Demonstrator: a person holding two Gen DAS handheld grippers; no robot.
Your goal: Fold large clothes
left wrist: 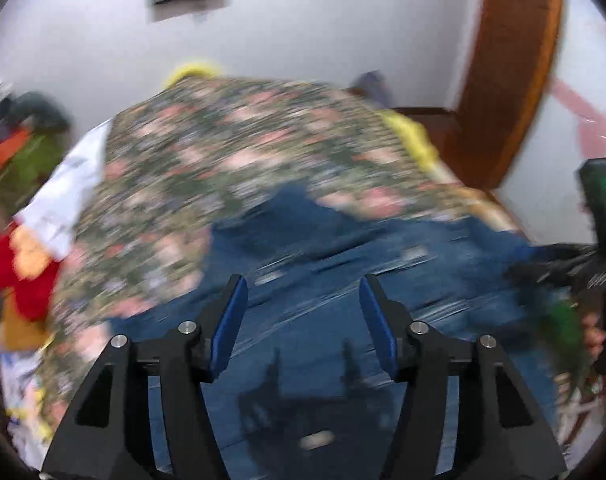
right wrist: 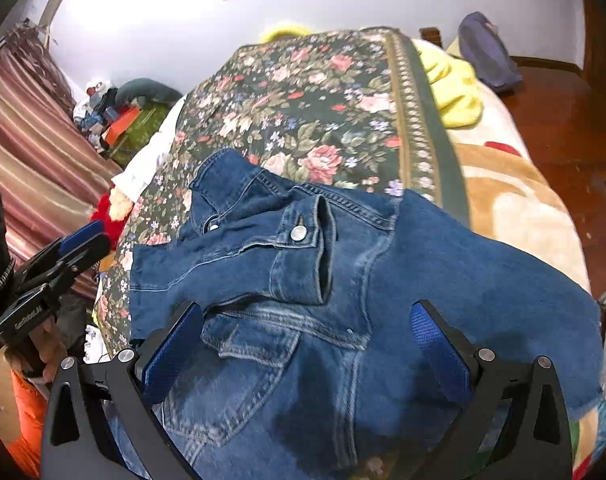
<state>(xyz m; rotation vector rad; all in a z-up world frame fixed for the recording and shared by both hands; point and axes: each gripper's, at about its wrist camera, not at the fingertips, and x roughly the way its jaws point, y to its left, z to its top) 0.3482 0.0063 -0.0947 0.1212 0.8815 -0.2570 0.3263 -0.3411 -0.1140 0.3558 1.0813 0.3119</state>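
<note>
A blue denim jacket (right wrist: 343, 280) lies on a dark floral bedspread (right wrist: 315, 104), a sleeve with a metal cuff button (right wrist: 298, 233) folded across its body. My right gripper (right wrist: 307, 320) is open, just above the jacket's lower body, holding nothing. My left gripper (left wrist: 303, 300) is open above the jacket (left wrist: 363, 280) in a motion-blurred left wrist view, and it also shows in the right wrist view (right wrist: 79, 240) at the left edge, beside the bed. The other gripper (left wrist: 599, 240) shows at the right edge of the left wrist view.
A yellow cloth (right wrist: 455, 92) and a purple-grey garment (right wrist: 487, 52) lie at the bed's far right. A beige blanket (right wrist: 515, 208) covers the right side. A striped curtain (right wrist: 27, 120) hangs left, with a clutter pile (right wrist: 119, 112) beyond. Red and white clothes (left wrist: 35, 248) sit left.
</note>
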